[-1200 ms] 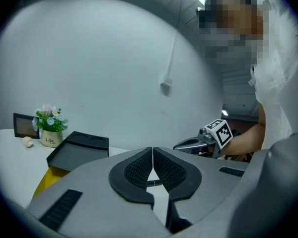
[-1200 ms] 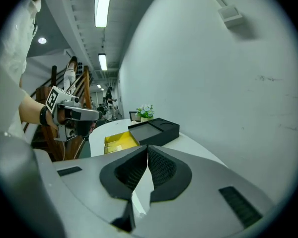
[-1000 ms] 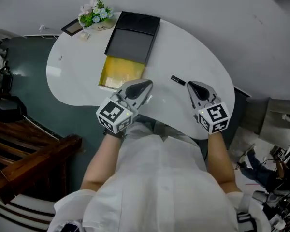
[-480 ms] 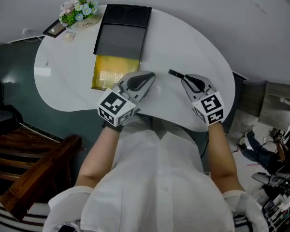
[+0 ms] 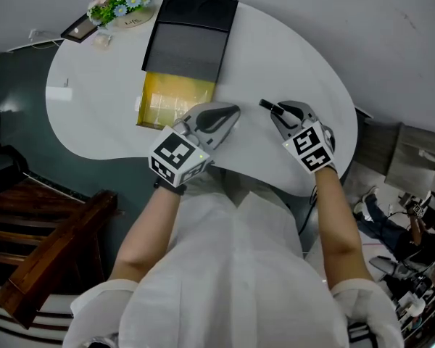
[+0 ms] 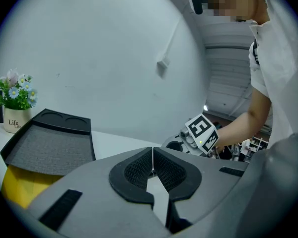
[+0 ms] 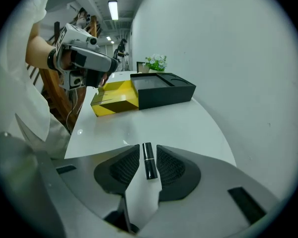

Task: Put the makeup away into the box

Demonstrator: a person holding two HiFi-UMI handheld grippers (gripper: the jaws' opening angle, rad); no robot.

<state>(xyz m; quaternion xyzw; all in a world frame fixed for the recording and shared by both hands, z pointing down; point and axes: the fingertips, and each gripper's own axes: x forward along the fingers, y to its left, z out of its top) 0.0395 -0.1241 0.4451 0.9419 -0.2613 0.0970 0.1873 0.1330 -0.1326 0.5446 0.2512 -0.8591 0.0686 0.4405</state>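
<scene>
A small black lipstick lies on the white table and shows as a short dark stick in the head view. My right gripper points steeply down over it, its jaws just opened, one on each side of the lipstick with a gap both ways. The yellow box lies left of centre, its black lid folded back behind it. My left gripper hangs shut and empty just right of the box, its pads meeting at a thin seam.
A small pot of flowers and a dark flat frame stand at the table's far left end. The table's curved front edge runs just under both grippers. Dark wooden furniture stands on the floor to the left.
My right gripper has come down and forward onto the lipstick and its jaws have parted round it. The left gripper has sunk a little beside the box.
</scene>
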